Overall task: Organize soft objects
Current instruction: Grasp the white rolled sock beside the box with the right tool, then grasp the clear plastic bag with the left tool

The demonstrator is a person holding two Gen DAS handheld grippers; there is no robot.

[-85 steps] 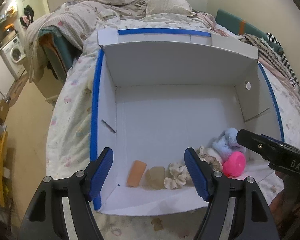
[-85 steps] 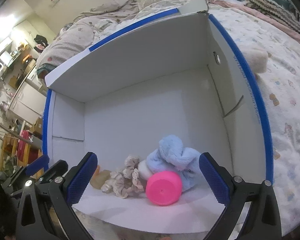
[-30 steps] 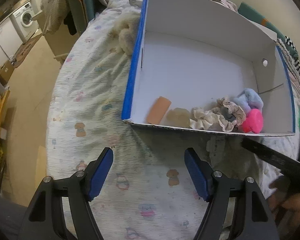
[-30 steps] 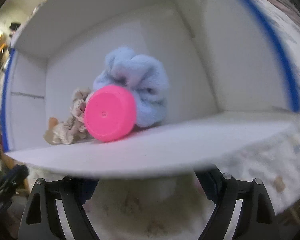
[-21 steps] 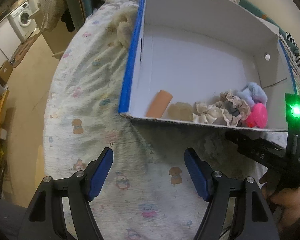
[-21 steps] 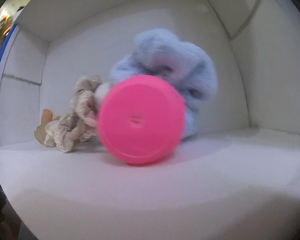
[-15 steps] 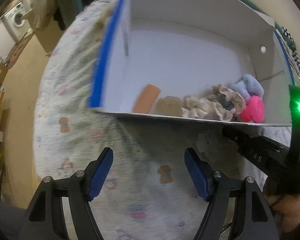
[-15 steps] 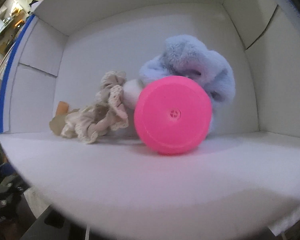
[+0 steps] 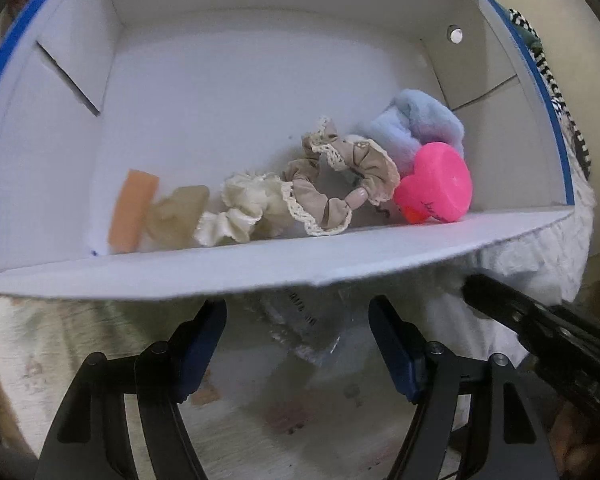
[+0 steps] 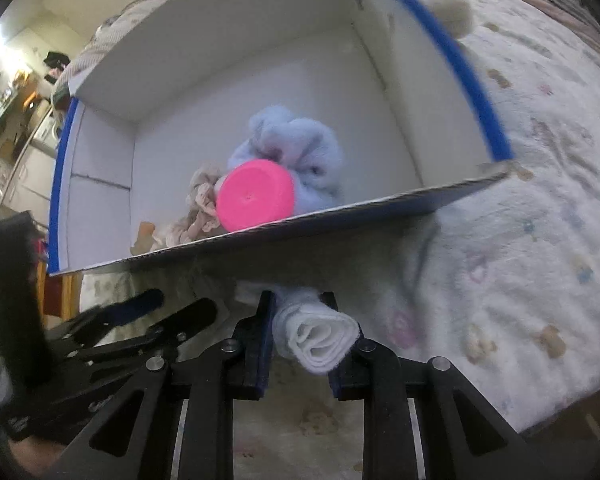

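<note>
A white cardboard box with blue edges lies on the bed. Along its near wall sit an orange strip, a cream scrunchie, a beige lace scrunchie, a fluffy blue scrunchie and a pink heart-shaped piece. In front of the box, my right gripper is shut on a rolled white cloth. My left gripper stands open just before the box wall, over a blurred greyish thing on the bedspread.
The patterned bedspread spreads to the right of the box. A beige fluffy item lies on it beside the box's far right corner. Furniture and a floor lie off the bed's left side. My left gripper's body is close beside the right one.
My right gripper has closed on the rolled white cloth and pulled back from the box front. My left gripper has come lower and nearer to the box's near wall.
</note>
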